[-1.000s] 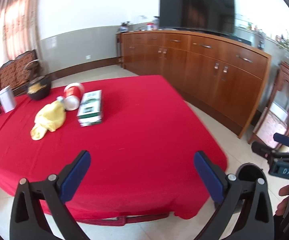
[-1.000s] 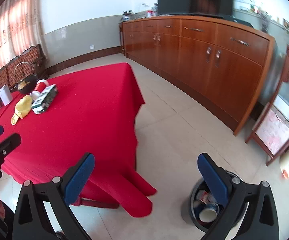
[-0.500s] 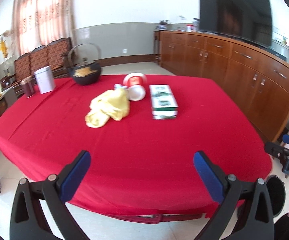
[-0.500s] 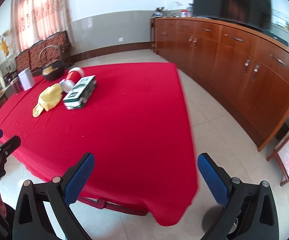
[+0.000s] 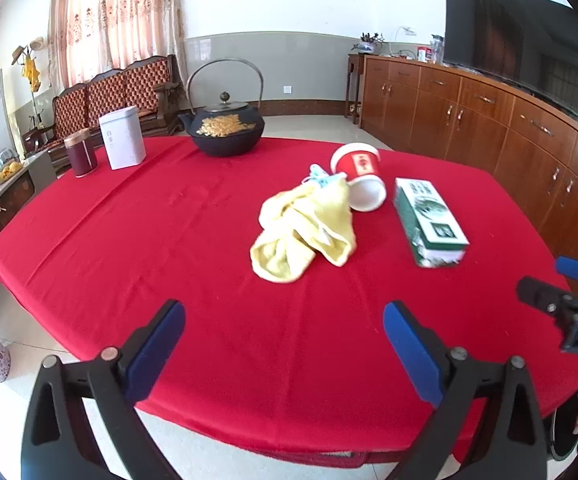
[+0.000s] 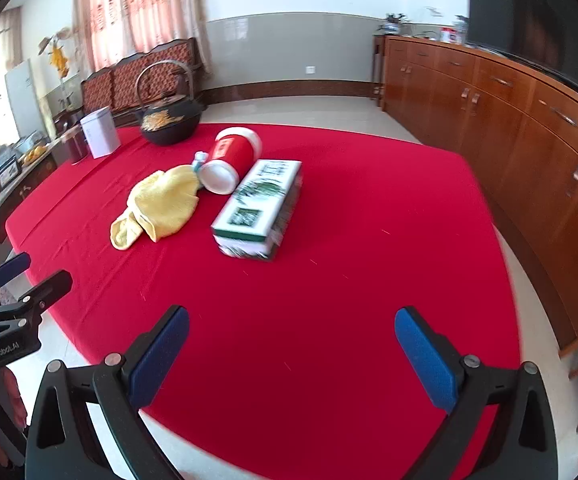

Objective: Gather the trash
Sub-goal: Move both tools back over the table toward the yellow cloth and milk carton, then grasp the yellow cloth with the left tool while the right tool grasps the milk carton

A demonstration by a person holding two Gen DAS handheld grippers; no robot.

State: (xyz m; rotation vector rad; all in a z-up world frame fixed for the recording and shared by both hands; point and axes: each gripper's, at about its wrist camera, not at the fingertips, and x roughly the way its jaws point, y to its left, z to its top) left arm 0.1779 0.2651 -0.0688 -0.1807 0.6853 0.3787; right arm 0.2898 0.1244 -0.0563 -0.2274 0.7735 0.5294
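On the red-clothed counter (image 5: 169,240), toward its far right part, lie three items close together: a crumpled yellow cloth (image 5: 305,232), a red-and-white paper cup (image 5: 359,176) tipped on its side, and a green-and-white carton (image 5: 429,220) lying flat. Cloth touches the cup's rim side; a small light-blue scrap (image 5: 321,176) shows at the cloth's far edge beside the cup. Carton sits just right of the cup; whether they touch I cannot tell.

Far end of counter: black teapot with gold motif (image 5: 225,128), white tin (image 5: 122,143), dark red canister (image 5: 81,153), all upright.

Left hand-held gripper (image 5: 285,350): blue pads wide apart, nothing between them, poised over the near counter edge. Right hand-held gripper (image 6: 291,356): pads likewise spread, empty, over the near right part of the cloth. Each gripper appears at the edge of the other's view.

Both are well apart from the three items.
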